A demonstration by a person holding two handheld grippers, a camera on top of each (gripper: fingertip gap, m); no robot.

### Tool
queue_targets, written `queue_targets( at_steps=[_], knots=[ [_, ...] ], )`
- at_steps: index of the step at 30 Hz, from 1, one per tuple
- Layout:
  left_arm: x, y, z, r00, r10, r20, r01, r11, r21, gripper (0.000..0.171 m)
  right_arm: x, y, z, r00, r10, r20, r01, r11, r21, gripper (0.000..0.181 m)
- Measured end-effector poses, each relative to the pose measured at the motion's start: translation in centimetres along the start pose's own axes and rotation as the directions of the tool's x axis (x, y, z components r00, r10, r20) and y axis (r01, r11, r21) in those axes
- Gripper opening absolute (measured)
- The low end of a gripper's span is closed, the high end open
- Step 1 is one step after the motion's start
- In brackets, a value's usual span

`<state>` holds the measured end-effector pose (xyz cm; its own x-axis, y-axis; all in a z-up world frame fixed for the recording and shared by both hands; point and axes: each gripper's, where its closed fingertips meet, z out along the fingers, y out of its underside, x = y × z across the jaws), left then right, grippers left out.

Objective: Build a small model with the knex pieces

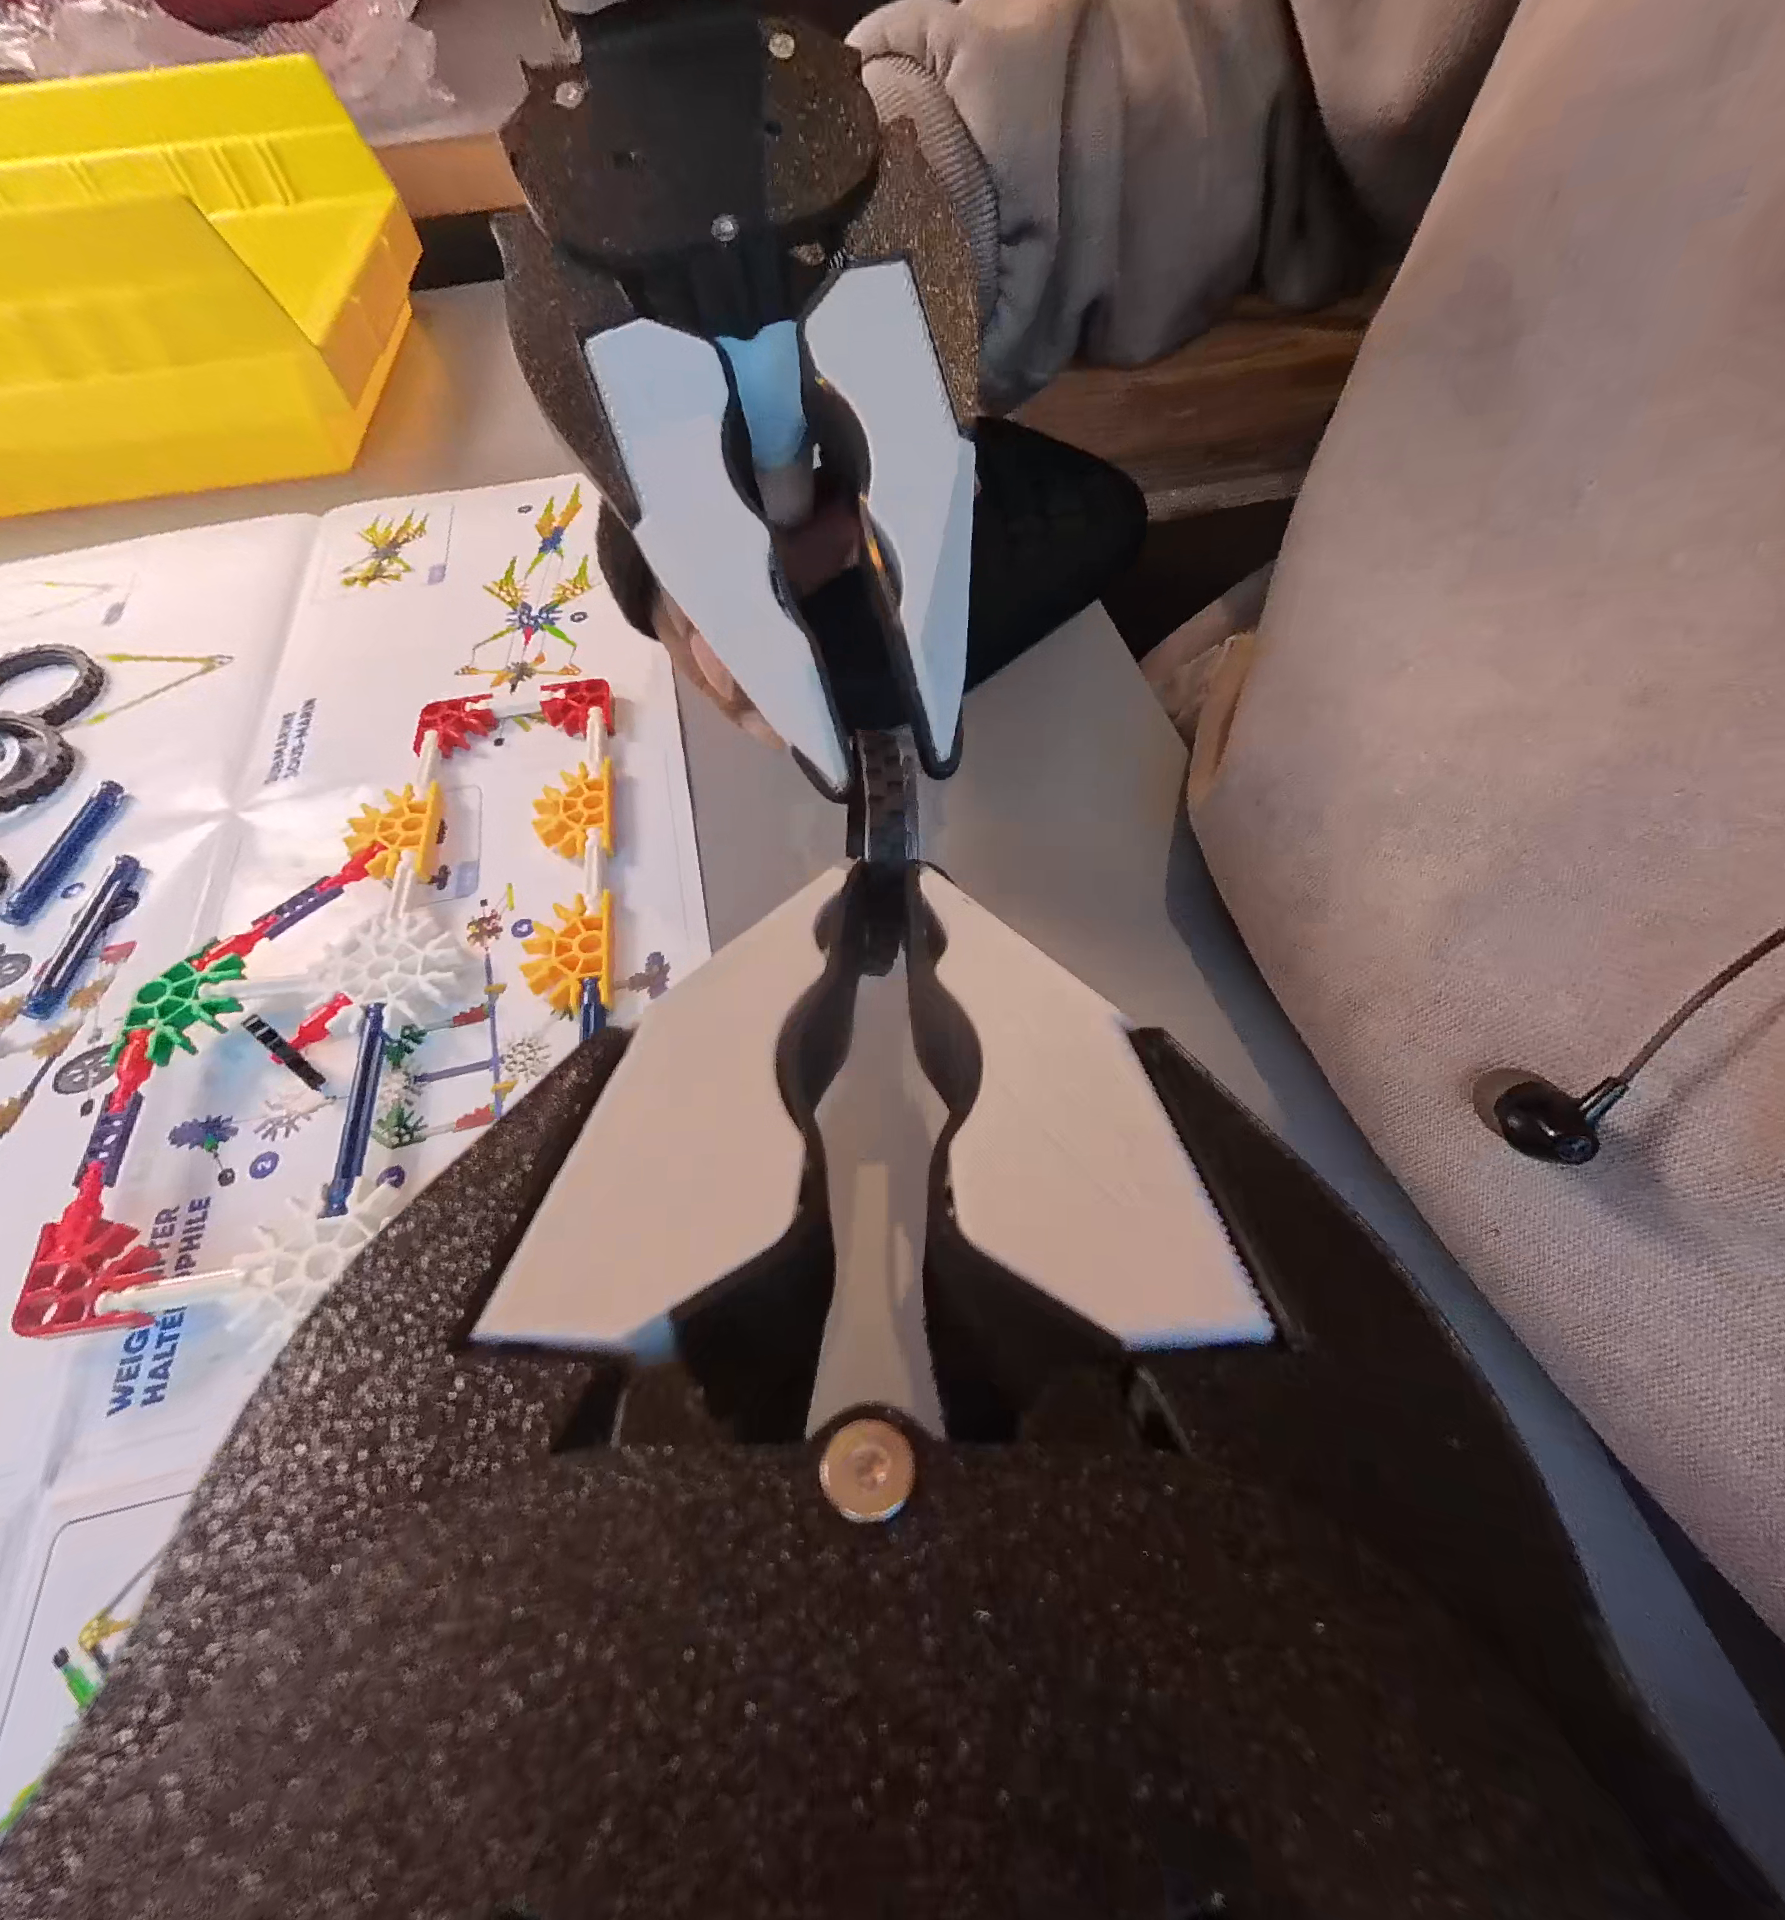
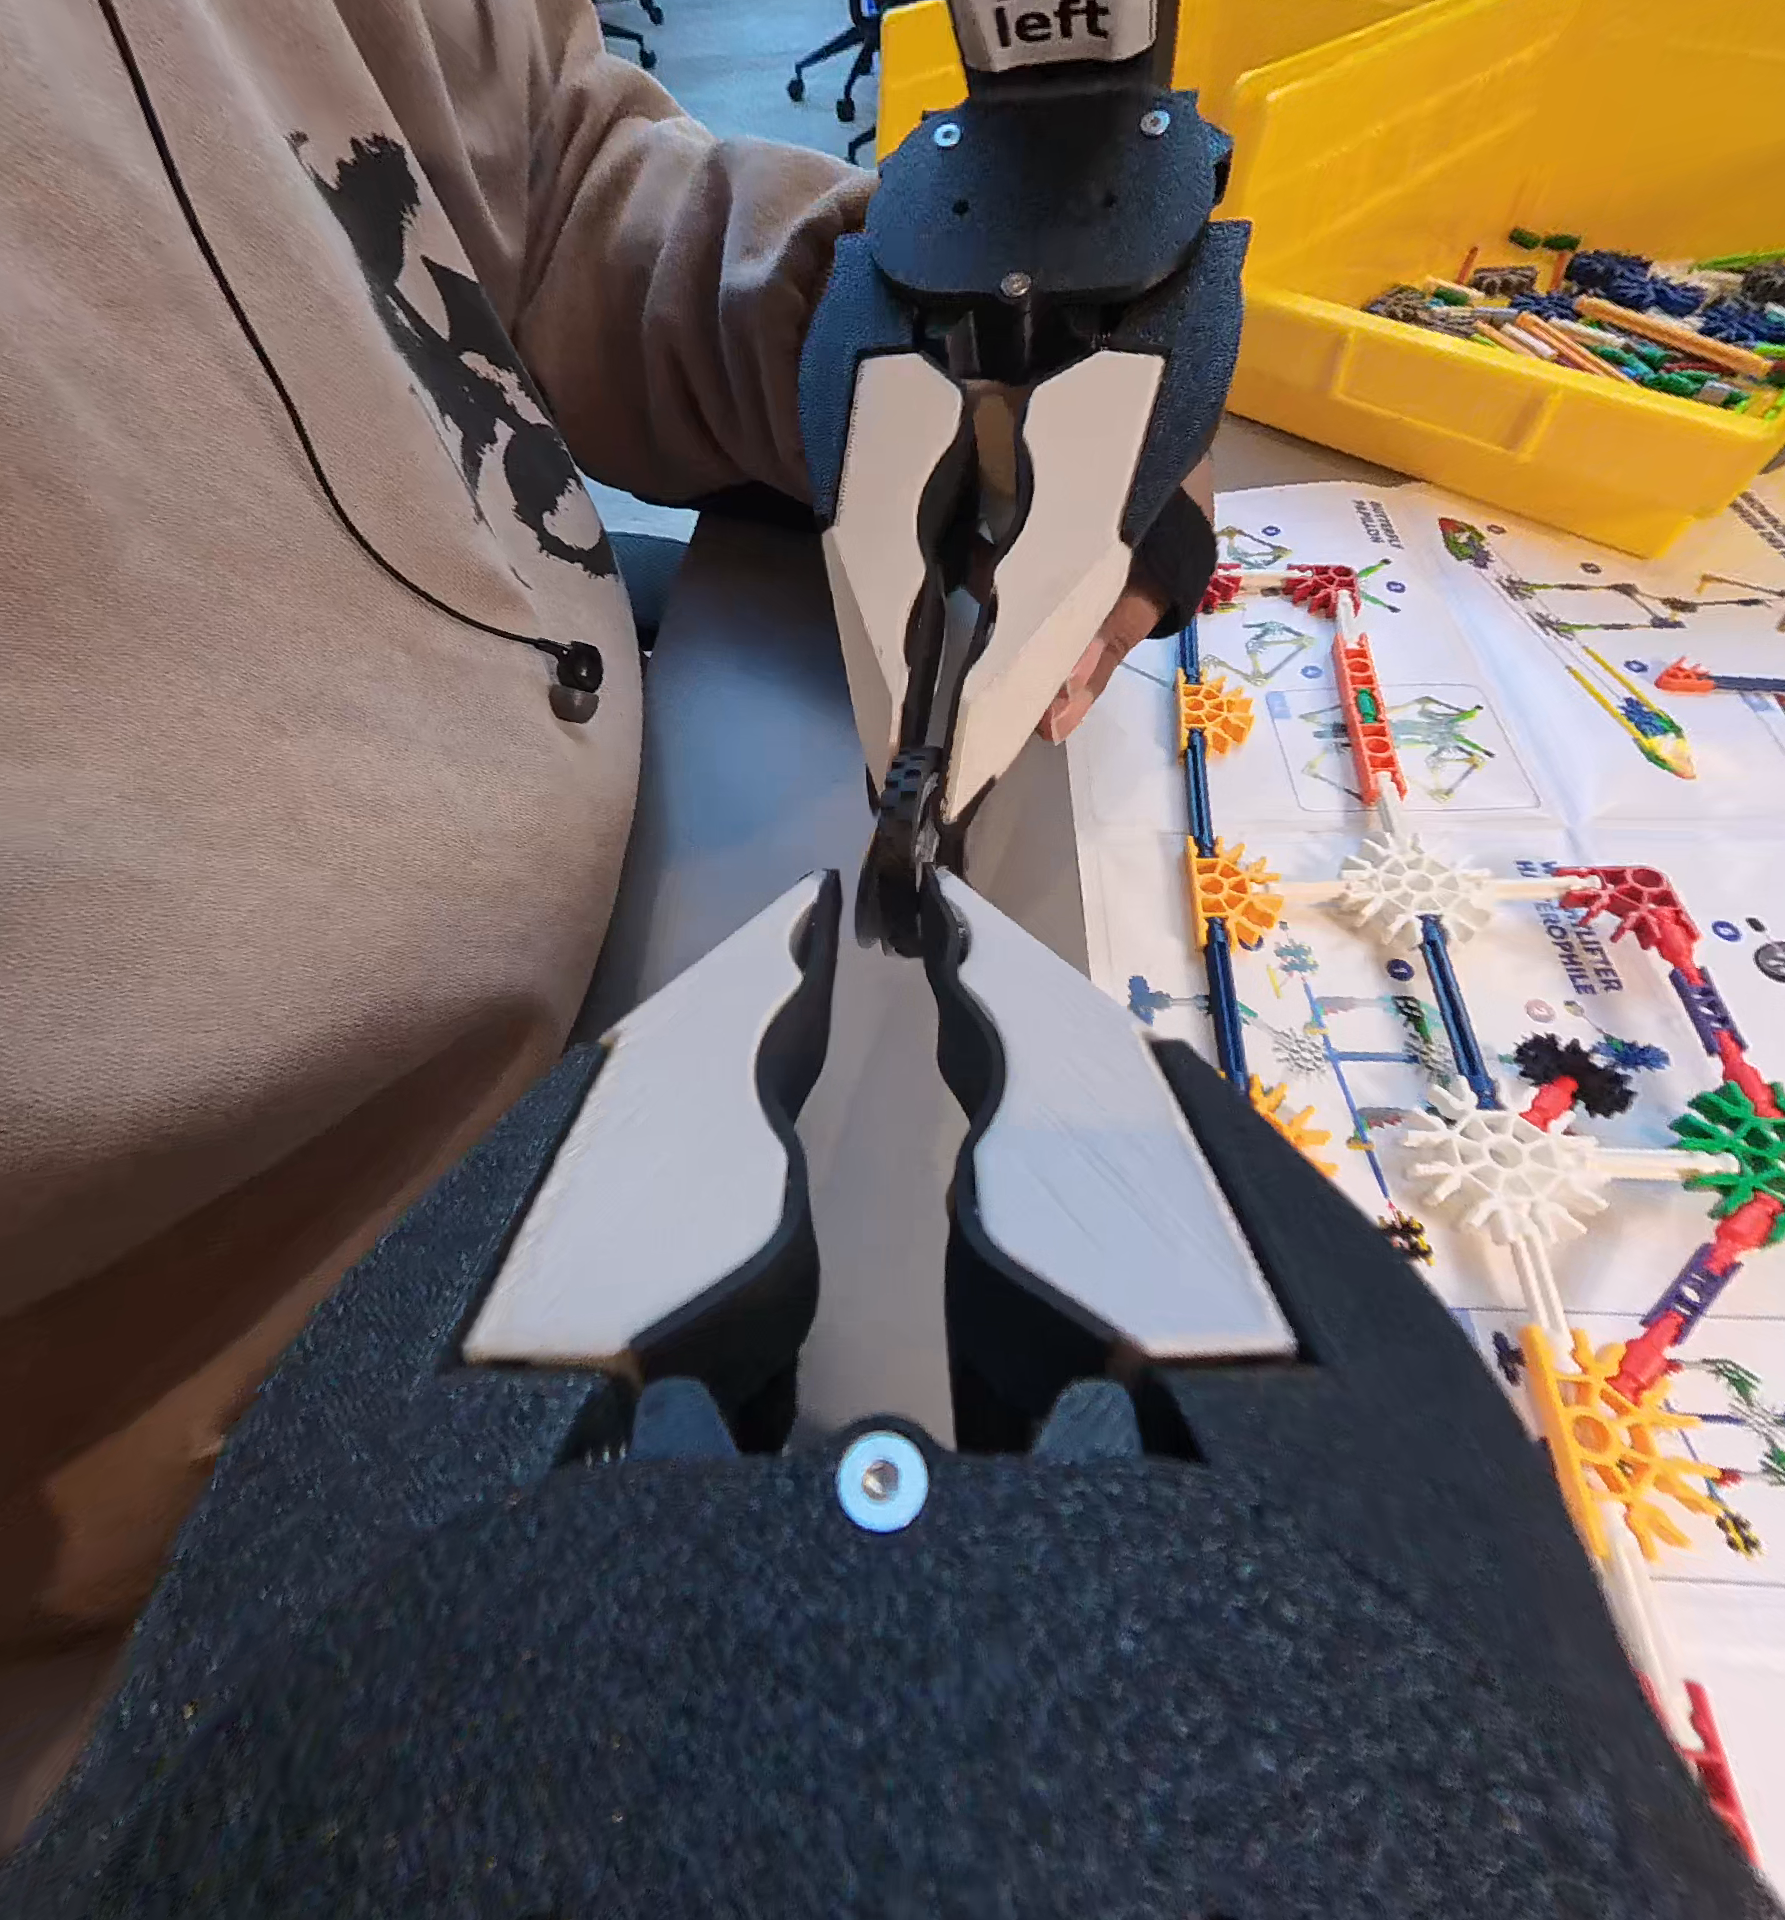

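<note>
A small black toy wheel with a treaded tyre [image 1: 883, 816] hangs over the grey table edge between my two grippers, which face each other tip to tip. My left gripper [image 1: 883, 878] is shut on one end of it. The right wrist view shows it from above [image 2: 919, 790] with both fingers on the tyre [image 2: 909, 784]. My right gripper [image 2: 880, 888] has the other end of the wheel between its fingers. Its right finger [image 2: 955, 935] touches the wheel. Its left finger [image 2: 815, 914] stands a sliver off it. It also shows in the left wrist view [image 1: 890, 774].
A model of coloured rods and connectors [image 1: 400, 935] [image 2: 1490, 1143] lies on a white instruction sheet [image 1: 296, 623]. Loose black tyres [image 1: 5, 748] lie at its left. A yellow bin [image 1: 140, 291] and a second yellow bin of parts [image 2: 1490, 416] stand behind. A person's beige sweatshirt [image 2: 192, 727] is close by.
</note>
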<state>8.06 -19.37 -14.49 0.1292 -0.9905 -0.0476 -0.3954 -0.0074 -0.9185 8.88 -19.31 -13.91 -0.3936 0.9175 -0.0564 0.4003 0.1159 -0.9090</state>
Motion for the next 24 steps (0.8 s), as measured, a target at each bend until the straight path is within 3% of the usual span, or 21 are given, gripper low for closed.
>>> queue_targets(
  at_steps=[8, 11, 16, 21, 24],
  knots=[
    [0.1, -2.2, -1.4, 0.998, -0.042, -0.049, 0.050, 0.985, 0.167, 0.004, -0.2, -1.3, 0.1, 1.000, -0.029, -0.001, 0.029, 0.998, 0.052, 0.010],
    [-0.3, -3.1, -2.2, 0.994, -0.095, -0.061, 0.106, 0.968, 0.226, 0.004, 0.2, -2.9, -0.4, 0.999, -0.002, -0.032, 0.006, 0.991, 0.131, 0.009],
    [-0.4, -4.1, -2.9, 0.987, -0.141, -0.072, 0.156, 0.947, 0.281, 0.019, 1.1, -3.6, -0.8, 0.991, -0.003, -0.133, 0.023, 0.988, 0.153, 0.008],
    [-0.9, -3.1, -2.1, 0.985, -0.167, -0.052, 0.175, 0.954, 0.244, 0.018, 1.1, -3.9, -1.0, 0.990, 0.053, -0.130, -0.027, 0.981, 0.193, 0.007],
    [-1.0, -3.2, -2.1, 0.978, -0.198, -0.067, 0.209, 0.940, 0.269, 0.008, 0.9, -3.9, -0.9, 0.990, 0.062, -0.127, -0.035, 0.979, 0.201, 0.007]
  ],
)
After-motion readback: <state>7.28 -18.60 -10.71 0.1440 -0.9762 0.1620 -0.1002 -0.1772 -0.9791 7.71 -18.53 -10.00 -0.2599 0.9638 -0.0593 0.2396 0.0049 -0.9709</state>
